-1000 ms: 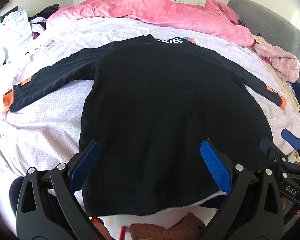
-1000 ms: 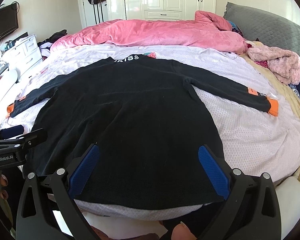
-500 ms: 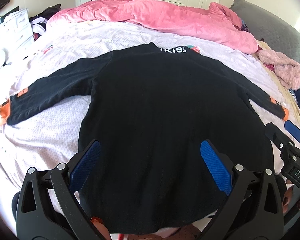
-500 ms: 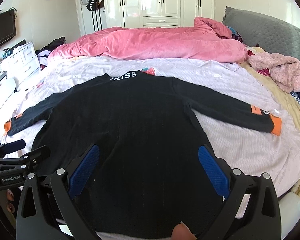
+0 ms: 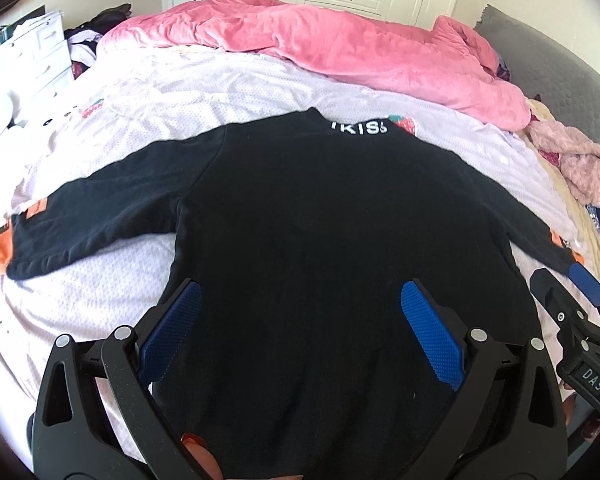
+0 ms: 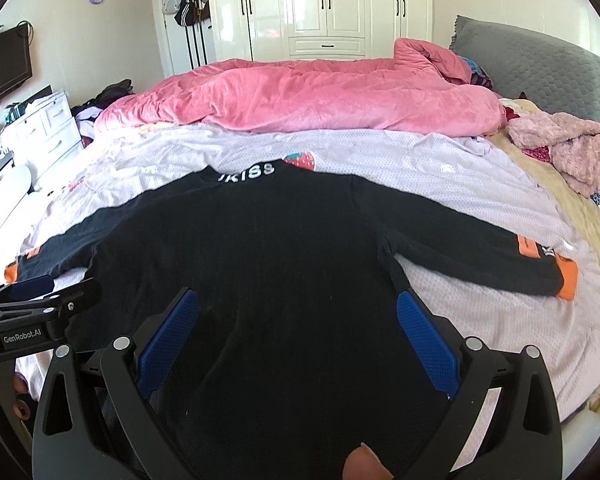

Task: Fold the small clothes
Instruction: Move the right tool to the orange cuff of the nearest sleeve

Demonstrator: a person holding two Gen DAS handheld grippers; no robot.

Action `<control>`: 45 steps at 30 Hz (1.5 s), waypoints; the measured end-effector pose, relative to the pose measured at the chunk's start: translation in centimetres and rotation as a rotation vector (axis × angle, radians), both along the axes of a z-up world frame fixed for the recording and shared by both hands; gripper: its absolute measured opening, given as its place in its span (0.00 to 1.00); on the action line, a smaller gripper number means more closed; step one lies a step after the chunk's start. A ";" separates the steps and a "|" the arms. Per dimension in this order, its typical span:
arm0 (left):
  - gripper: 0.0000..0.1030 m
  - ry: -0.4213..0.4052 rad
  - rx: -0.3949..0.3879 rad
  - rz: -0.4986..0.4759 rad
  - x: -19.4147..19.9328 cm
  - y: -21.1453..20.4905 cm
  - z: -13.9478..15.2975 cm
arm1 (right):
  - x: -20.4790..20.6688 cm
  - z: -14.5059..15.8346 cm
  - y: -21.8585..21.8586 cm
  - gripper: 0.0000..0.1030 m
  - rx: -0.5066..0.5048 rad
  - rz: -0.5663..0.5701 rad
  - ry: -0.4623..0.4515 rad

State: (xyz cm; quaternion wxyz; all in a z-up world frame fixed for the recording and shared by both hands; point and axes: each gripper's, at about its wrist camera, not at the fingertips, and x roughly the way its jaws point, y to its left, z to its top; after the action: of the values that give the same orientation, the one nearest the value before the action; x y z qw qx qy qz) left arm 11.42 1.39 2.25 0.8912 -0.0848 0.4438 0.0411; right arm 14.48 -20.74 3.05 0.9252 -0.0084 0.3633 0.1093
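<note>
A black long-sleeved top (image 5: 320, 220) with white "KISS" lettering at the collar and orange cuffs lies flat on the bed, sleeves spread to both sides. It also shows in the right wrist view (image 6: 268, 264). My left gripper (image 5: 300, 296) is open over the lower left part of the top, the hem hidden below its fingers. My right gripper (image 6: 296, 304) is open over the lower right part. The right gripper shows at the right edge of the left wrist view (image 5: 580, 300); the left gripper shows at the left edge of the right wrist view (image 6: 40, 304).
The bed sheet (image 6: 480, 320) is pale lilac. A pink duvet (image 6: 320, 96) lies bunched along the far side. A pink fluffy garment (image 6: 572, 152) sits at the right by the grey headboard (image 6: 540, 64). White drawers (image 6: 40, 128) stand at the left, wardrobes behind.
Both grippers have moved forward and up over the top's lower part; the hem and bed edge have dropped out of view. The top lies as before. Jaws stay open.
</note>
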 end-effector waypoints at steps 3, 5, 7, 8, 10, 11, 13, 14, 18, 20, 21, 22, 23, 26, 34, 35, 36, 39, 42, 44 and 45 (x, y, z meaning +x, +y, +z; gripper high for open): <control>0.91 0.000 -0.001 0.001 0.9 0.0 0.0 | 1.5 0.4 -0.2 0.96 0.009 -0.004 -0.001; 0.91 0.006 -0.006 -0.004 1.6 -0.1 0.0 | 2.5 0.6 -0.5 0.96 0.026 0.003 -0.001; 0.91 0.010 -0.005 -0.008 2.3 -0.3 -0.1 | 3.1 0.9 -0.8 0.96 0.025 0.002 -0.007; 0.91 0.011 -0.004 -0.009 2.5 -0.3 -0.2 | 3.5 0.9 -0.9 0.96 0.023 0.003 -0.007; 0.91 0.014 -0.002 -0.010 3.1 -0.4 -0.2 | 4.5 1.2 -1.2 0.96 0.029 -0.002 -0.006; 0.91 0.015 -0.001 -0.008 3.4 -0.5 -0.3 | 4.8 1.3 -1.3 0.96 0.033 -0.004 -0.006; 0.91 0.017 -0.001 -0.005 4.1 -0.4 -0.2 | 6.0 1.7 -1.7 0.96 0.036 -0.007 -0.007; 0.91 0.019 0.001 -0.006 4.5 -0.5 -0.2 | 6.4 1.8 -1.8 0.96 0.034 -0.010 -0.006; 0.91 0.035 -0.008 -0.013 5.9 -0.8 -0.3 | 8.7 2.3 -2.7 0.96 0.043 -0.028 -0.002; 0.91 0.037 -0.008 -0.014 6.6 -0.9 -0.4 | 9.7 2.3 -3.1 0.96 0.052 -0.042 0.001; 0.91 0.037 -0.004 -0.016 7.0 -1.0 -0.4 | 10.1 2.3 -3.4 0.96 0.054 -0.049 0.002; 0.91 0.036 0.001 -0.017 7.5 -1.1 -0.5 | 10.5 2.2 -3.7 0.96 0.058 -0.056 0.002; 0.91 0.035 0.003 -0.017 7.9 -1.3 -0.5 | 10.9 2.1 -4.2 0.96 0.062 -0.069 0.003; 0.91 0.036 -0.004 -0.026 9.2 -1.8 -0.7 | 11.8 1.3 -5.5 0.96 0.077 -0.100 0.016; 0.91 0.027 0.044 -0.039 11.4 -3.8 -1.7 | 13.1 -0.8 -9.1 0.96 0.088 -0.191 0.056; 0.91 0.023 0.051 -0.038 11.6 -4.1 -1.7 | 13.1 -1.0 -9.7 0.96 0.090 -0.202 0.059; 0.91 0.022 0.056 -0.038 11.8 -4.2 -1.8 | 13.2 -1.2 -10.1 0.96 0.087 -0.215 0.059; 0.91 0.035 0.055 -0.046 12.4 -5.1 -2.3 | 13.4 -1.6 -11.4 0.96 0.077 -0.251 0.060; 0.91 0.039 0.064 -0.061 12.8 -6.0 -2.5 | 13.6 -2.0 -13.0 0.96 0.078 -0.291 0.064; 0.91 0.040 0.066 -0.076 13.0 -6.6 -2.6 | 13.6 -2.1 -13.9 0.96 0.068 -0.311 0.064; 0.91 0.041 0.066 -0.084 13.0 -6.9 -2.7 | 13.6 -2.2 -14.5 0.96 0.067 -0.327 0.065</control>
State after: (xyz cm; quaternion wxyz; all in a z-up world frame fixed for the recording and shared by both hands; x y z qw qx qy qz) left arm 24.46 -5.51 -0.45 0.8852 -0.0358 0.4634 0.0199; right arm 28.08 -35.25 0.85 0.9181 0.0853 0.3858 -0.0303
